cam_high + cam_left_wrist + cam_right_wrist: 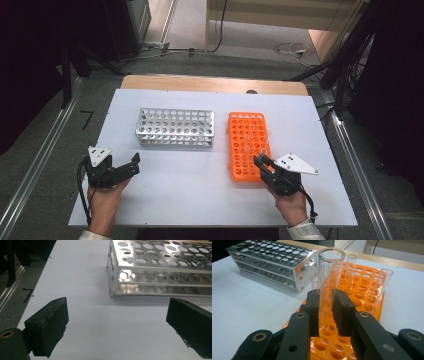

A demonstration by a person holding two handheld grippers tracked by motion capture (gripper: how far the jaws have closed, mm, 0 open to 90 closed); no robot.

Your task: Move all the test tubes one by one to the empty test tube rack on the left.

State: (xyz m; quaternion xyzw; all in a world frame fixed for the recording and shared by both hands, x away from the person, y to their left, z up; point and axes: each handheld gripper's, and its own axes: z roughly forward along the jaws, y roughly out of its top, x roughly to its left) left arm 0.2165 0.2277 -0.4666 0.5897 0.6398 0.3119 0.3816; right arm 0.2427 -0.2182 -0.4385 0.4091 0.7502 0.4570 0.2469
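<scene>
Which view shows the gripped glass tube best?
The right gripper view: the tube stands upright between its jaws, over the orange rack. The high view gives faint clear glints on that rack; the left gripper view faces the metal rack.

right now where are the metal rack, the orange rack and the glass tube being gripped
metal rack (175, 127), high view, top plate
orange rack (240, 145), high view, top face
glass tube (329, 277), right gripper view, upper wall
</scene>
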